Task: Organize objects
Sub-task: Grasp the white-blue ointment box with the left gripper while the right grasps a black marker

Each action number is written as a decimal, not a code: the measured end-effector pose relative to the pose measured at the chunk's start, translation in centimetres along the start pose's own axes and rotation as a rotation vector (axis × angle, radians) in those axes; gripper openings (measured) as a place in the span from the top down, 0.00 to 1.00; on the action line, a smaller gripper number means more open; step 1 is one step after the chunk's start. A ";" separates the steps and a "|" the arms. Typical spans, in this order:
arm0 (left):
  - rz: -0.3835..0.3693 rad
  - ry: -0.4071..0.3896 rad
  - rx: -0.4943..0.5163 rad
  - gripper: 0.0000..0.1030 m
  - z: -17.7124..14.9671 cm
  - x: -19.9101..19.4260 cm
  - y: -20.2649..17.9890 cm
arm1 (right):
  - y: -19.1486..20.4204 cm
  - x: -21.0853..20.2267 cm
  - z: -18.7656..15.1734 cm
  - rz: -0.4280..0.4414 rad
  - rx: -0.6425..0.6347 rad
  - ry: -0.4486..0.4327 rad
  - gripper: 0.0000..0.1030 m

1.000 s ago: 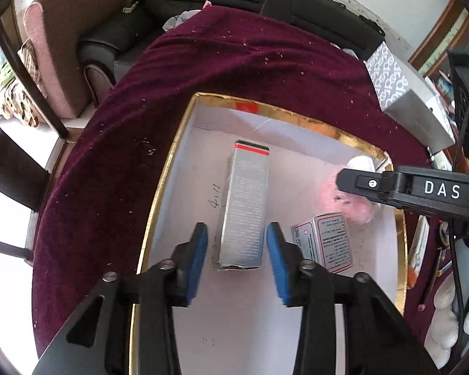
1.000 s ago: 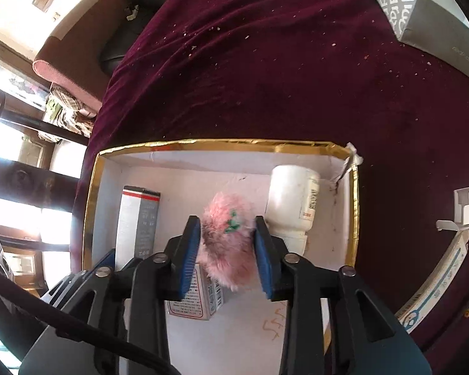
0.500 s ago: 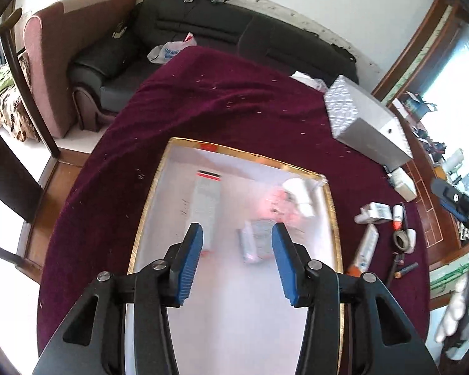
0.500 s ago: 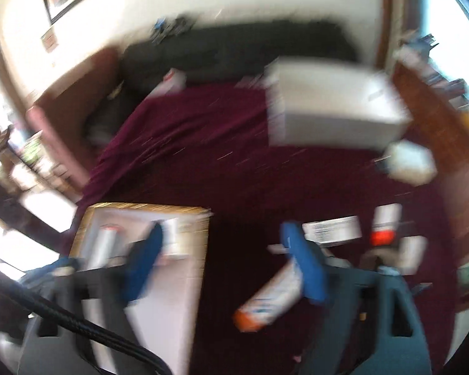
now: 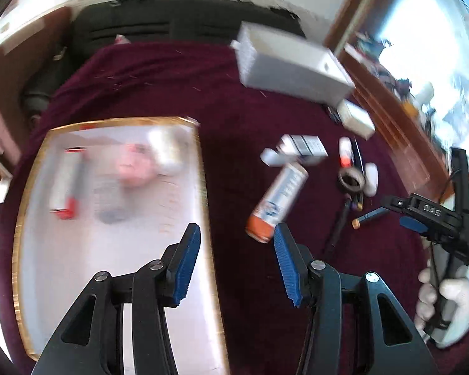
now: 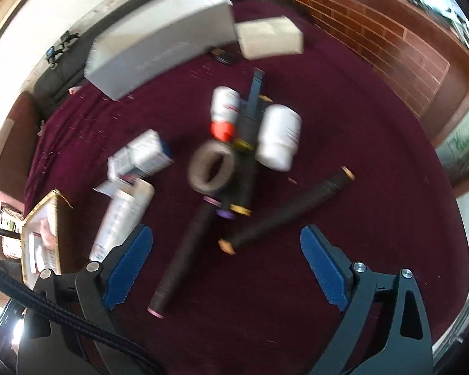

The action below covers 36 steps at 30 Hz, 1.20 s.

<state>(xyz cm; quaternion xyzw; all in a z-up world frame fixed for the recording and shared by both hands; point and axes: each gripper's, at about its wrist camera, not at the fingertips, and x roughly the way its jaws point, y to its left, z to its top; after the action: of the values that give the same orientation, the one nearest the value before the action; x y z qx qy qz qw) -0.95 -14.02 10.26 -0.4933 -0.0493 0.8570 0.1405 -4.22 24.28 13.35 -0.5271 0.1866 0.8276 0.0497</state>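
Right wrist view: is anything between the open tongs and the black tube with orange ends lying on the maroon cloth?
Nothing visible. The right tongs stand wide open and empty above bare maroon cloth, and the black tube with orange ends lies just ahead, its near end uncovered. A longer dark tube with pink ends lies beside it on the left, apart.

Maroon-clothed table (image 5: 159, 84) with gold-rimmed tray (image 5: 203, 168), tube (image 5: 278, 200), bottles (image 6: 278, 137), boxes (image 5: 290, 65).
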 end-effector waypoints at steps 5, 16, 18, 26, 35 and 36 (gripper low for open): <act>0.079 0.039 0.114 0.58 1.1 4.6 -5.2 | -3.1 -0.2 -1.0 0.018 0.010 0.034 0.06; 0.247 0.117 0.299 0.59 1.3 11.8 -8.3 | -7.8 -1.6 -1.0 0.027 0.035 0.047 0.06; 0.265 0.121 0.320 0.57 1.1 12.8 -8.9 | -8.3 -1.5 -1.0 0.025 0.035 0.054 0.06; 0.197 0.139 0.263 0.76 1.0 12.5 -9.4 | -7.6 -0.8 -1.2 0.031 0.007 0.075 0.06; 0.064 0.076 0.115 0.76 -0.5 6.2 -8.0 | -3.8 0.6 -1.6 0.079 -0.094 0.118 0.06; 0.055 0.060 0.106 0.76 -0.9 5.1 -8.0 | -3.0 0.9 -1.6 0.092 -0.108 0.126 0.06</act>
<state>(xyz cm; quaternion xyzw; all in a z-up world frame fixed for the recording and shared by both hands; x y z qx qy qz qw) -1.08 -4.96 7.39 -0.5118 0.0140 0.8468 0.1442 -2.39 26.39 11.19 -0.5708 0.1683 0.8032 -0.0287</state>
